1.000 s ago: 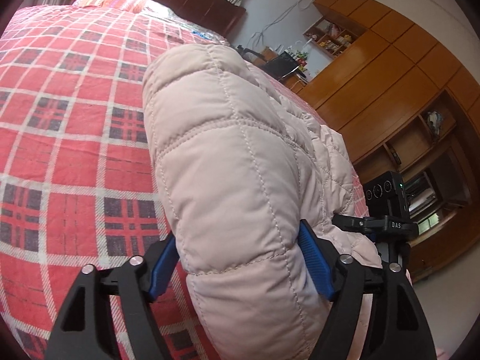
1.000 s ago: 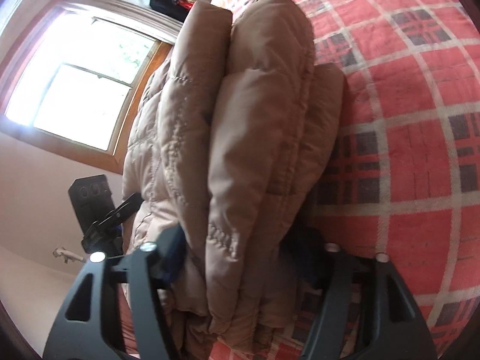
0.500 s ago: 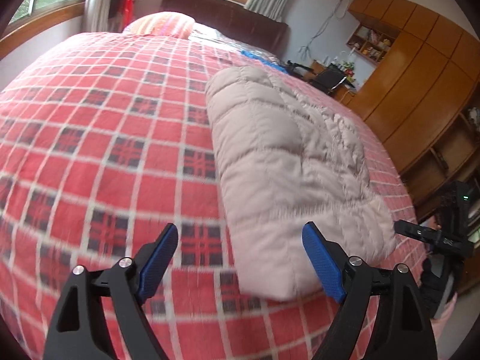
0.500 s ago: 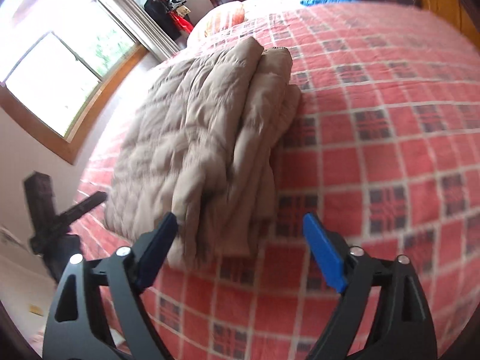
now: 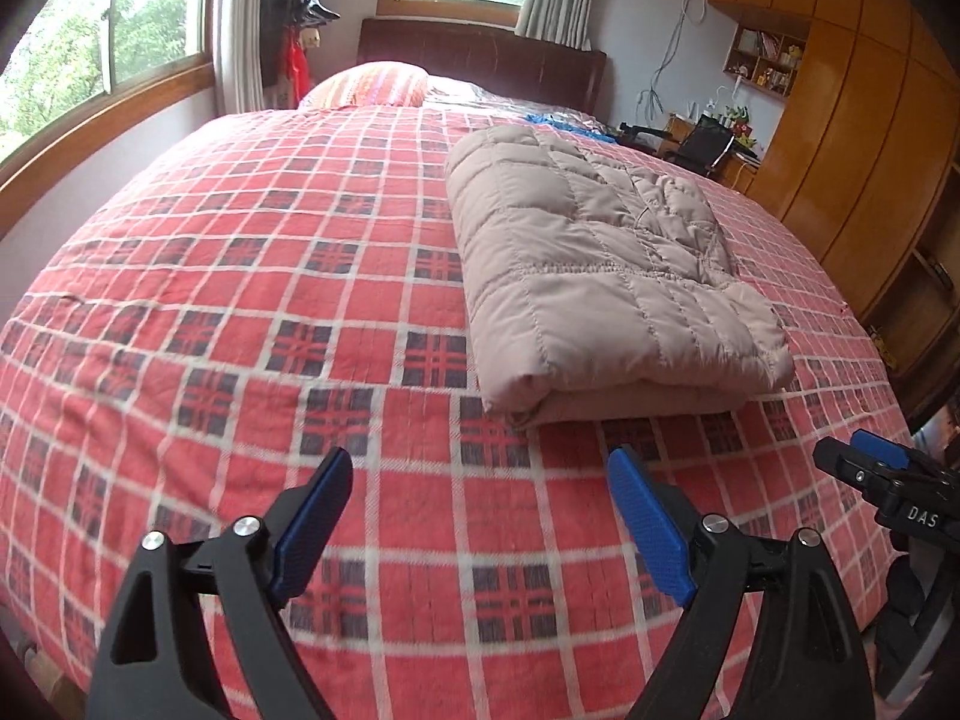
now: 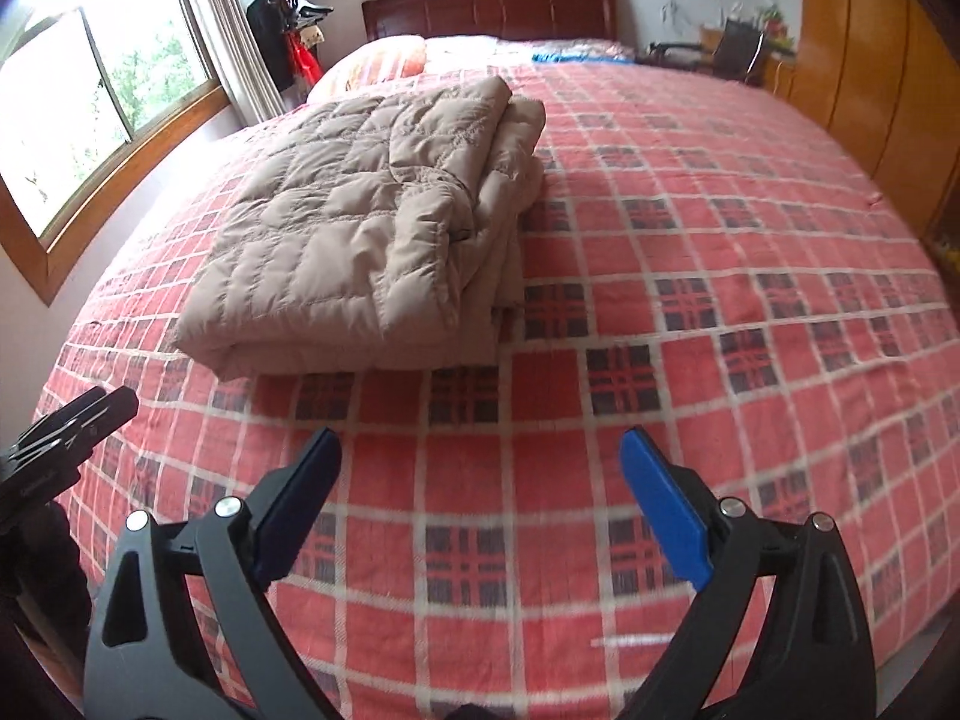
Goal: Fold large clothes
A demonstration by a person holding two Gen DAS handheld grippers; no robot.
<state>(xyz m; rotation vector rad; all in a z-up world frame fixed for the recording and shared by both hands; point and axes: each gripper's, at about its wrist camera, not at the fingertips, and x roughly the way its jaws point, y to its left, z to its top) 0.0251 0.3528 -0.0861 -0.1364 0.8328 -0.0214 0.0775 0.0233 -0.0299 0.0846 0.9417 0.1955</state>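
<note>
Nearby, folded coat (image 5: 594,276) on plaid bedspread (image 5: 240,300).

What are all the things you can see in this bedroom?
Padded jacket: one, beige, folded flat in layers on the bed.
Bedspread: one, red plaid, covering the bed.
Pillow: one, orange-striped, at the head of the bed.
Headboard: one, dark brown, behind the pillow.
Blue cloth: one, far end of the bed, too small to name.
Windows: two, wooden frames, one on the side wall, one above the headboard.
Coat stand: one, dark clothes hanging, in the corner.
Wardrobe: one, orange-brown wood, along the far side.
Left gripper: one, black with blue pads, open, holding nothing.
Right gripper: one, same colours, open, holding nothing.
</note>
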